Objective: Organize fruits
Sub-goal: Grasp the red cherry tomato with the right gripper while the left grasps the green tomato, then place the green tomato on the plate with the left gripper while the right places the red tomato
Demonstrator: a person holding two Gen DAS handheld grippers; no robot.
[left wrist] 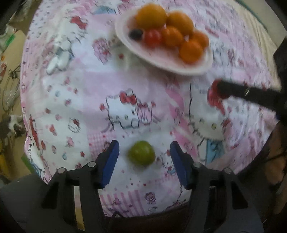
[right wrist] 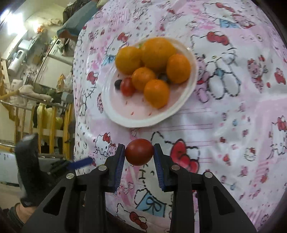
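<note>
A white plate (left wrist: 200,69) at the far side of the table holds several oranges (left wrist: 150,16), a small red tomato (left wrist: 152,38) and a dark berry (left wrist: 135,34); it also shows in the right wrist view (right wrist: 136,116). A green fruit (left wrist: 141,152) lies on the cloth between the open fingers of my left gripper (left wrist: 144,154), untouched. My right gripper (right wrist: 139,152) is shut on a red tomato (right wrist: 139,151) above the cloth, short of the plate. It shows at the right of the left wrist view (left wrist: 218,90).
A pink and white cartoon-print cloth (right wrist: 224,116) covers the round table. Beyond the table's left edge are a wooden railing (right wrist: 52,129) and household clutter. My left gripper shows blurred at the lower left of the right wrist view (right wrist: 81,163).
</note>
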